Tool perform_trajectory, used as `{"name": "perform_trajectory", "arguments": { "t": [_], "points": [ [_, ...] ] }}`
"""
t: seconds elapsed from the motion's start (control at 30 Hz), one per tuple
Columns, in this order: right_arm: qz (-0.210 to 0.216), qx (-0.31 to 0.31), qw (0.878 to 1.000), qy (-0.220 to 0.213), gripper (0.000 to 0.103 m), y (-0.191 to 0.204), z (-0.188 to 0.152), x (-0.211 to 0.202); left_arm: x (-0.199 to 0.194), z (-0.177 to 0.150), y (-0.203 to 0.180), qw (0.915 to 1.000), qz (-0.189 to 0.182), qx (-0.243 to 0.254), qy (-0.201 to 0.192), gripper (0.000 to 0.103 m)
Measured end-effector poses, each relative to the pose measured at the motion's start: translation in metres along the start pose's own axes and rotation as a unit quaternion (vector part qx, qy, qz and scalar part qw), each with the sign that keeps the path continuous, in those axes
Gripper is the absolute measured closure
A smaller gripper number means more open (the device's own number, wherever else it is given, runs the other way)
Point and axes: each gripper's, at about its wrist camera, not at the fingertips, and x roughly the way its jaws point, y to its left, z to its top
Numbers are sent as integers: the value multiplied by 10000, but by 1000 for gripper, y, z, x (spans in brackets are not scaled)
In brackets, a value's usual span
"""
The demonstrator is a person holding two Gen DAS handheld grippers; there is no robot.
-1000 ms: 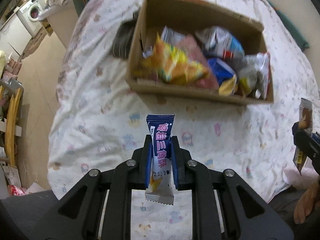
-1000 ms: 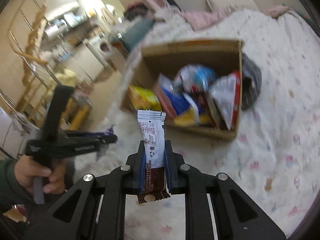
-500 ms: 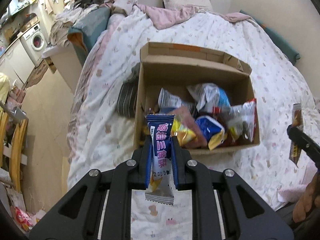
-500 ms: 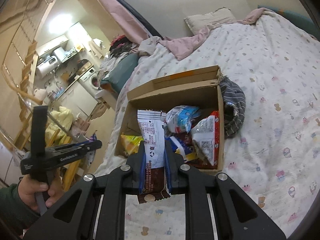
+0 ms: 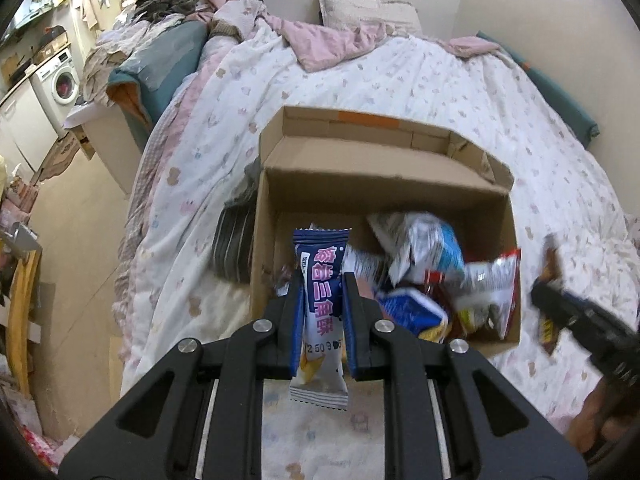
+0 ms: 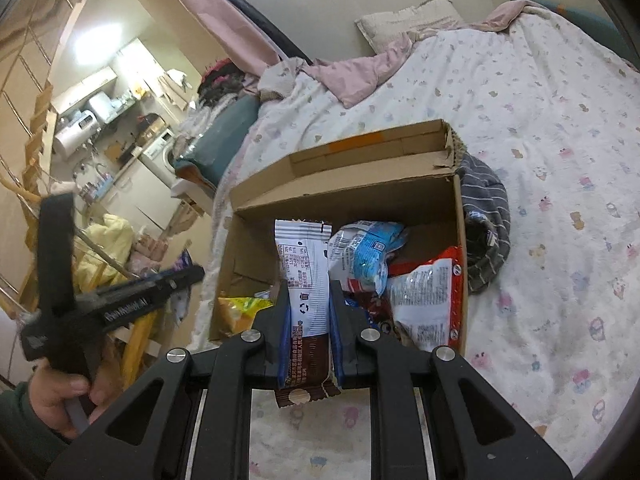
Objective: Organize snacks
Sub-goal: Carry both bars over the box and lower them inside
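An open cardboard box [image 5: 384, 172] [image 6: 344, 184] lies on the bed, holding several snack bags. My left gripper [image 5: 322, 280] is shut on a dark blue and white snack packet [image 5: 320, 276], held upright in front of the box's near left corner. A white and brown snack bar [image 6: 306, 276] stands upright in my right gripper [image 6: 309, 288], which is shut on it, just before the box's near edge. In the left wrist view the right gripper [image 5: 556, 300] appears blurred at the right with its brown bar. In the right wrist view a hand holds the left gripper [image 6: 188, 272] at the left.
A bed with a white patterned cover [image 5: 460, 92] [image 6: 540, 128] carries the box. Striped grey cloth [image 6: 486, 216] [image 5: 234, 248] lies against one side of the box. A pink blanket [image 6: 360, 72] and pillow [image 5: 368, 12] are at the far end. Floor and a washing machine [image 5: 60, 80] are left of the bed.
Both grippers have moved toward the box while holding their snacks; the box now sits directly behind each packet. The views have tilted up, so the pillow and wall show.
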Motion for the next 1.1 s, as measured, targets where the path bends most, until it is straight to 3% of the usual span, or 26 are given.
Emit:
{"name": "perform_trajectory", "arguments": {
  "t": [0.3, 0.67, 1.1],
  "points": [
    [-313, -19, 9989, 347, 86, -10, -4, 36, 25, 11, -7, 9987, -115, 196, -460, 89],
    [-375, 39, 9981, 487, 86, -15, -8, 46, 48, 14, -7, 9987, -462, -43, -218, 89],
    [-619, 53, 9958, 675, 86, -20, -9, 58, 58, 11, -12, 9988, -482, -23, -33, 88]
  ]
}}
